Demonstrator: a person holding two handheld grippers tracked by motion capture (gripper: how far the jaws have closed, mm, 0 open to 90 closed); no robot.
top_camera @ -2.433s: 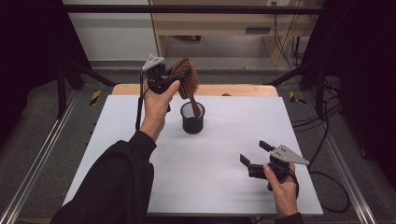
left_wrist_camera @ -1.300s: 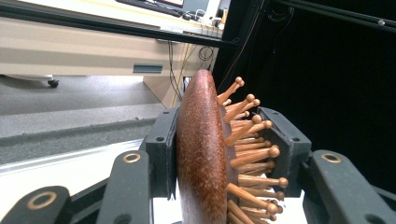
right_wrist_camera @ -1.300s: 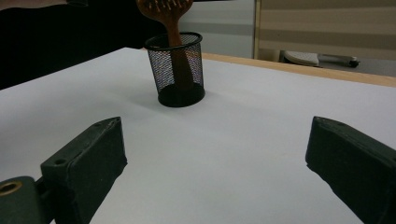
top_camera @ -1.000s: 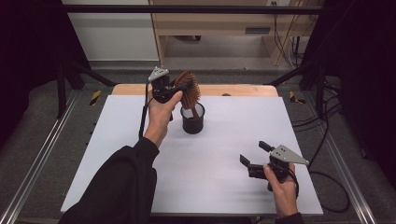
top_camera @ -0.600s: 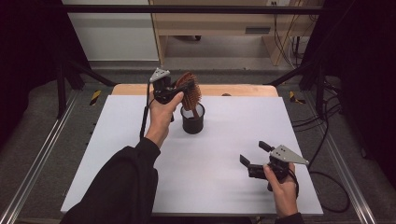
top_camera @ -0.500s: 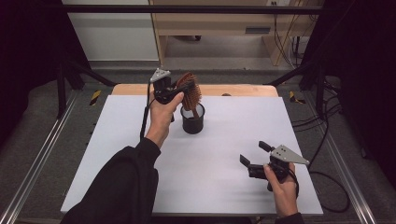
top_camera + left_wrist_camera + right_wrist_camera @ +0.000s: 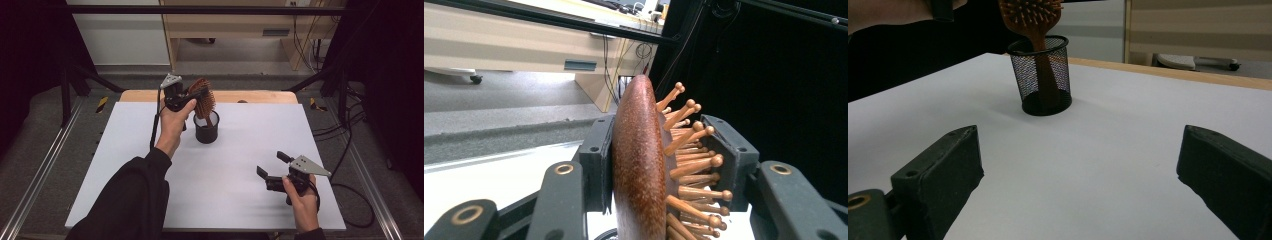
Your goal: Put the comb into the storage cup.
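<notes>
A wooden hairbrush [image 7: 202,100] stands handle-down in a black mesh cup [image 7: 206,131] near the far middle of the white counter [image 7: 240,200], its head clamped in the left hand-held gripper [image 7: 196,95]. In the left gripper view the pads press on both sides of the head: one on the smooth, speckled reddish-brown back [image 7: 639,165], the other against the ball-tipped wooden pins [image 7: 691,167]. The right gripper view shows the handle [image 7: 1044,75] reaching down inside the cup [image 7: 1044,80], and the brush leaning a little. The right hand-held gripper [image 7: 272,164] rests low at the near right of the counter, well apart from the cup, its jaws spread wide with nothing between them. No brand name or writing can be read on the brush or cup.
</notes>
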